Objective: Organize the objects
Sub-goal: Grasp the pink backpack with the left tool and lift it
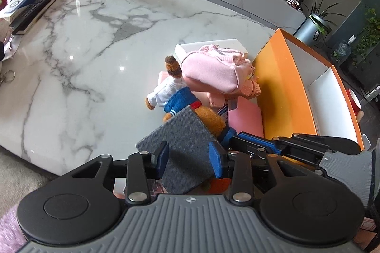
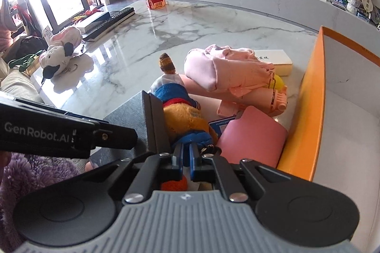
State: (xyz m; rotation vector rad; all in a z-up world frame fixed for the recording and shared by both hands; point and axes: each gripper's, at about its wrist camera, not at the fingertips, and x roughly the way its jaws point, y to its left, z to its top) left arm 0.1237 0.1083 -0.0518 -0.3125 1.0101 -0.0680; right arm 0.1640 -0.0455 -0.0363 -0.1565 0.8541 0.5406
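Between my left gripper's (image 1: 188, 161) fingers I clamp a grey fabric-covered board (image 1: 180, 148) upright, while my right gripper (image 2: 186, 159) pinches the brown stuffed bear's (image 2: 187, 120) foot (ready, I judge, for the orange box (image 2: 311, 110)).

Both grippers share one build: the left gripper (image 1: 188, 161) and right gripper (image 2: 186, 158) have ribbed grey bodies, black linkage arms with silver screws, round black discs and blue pads. "GenRobot.AI" is printed in white on a black arm.
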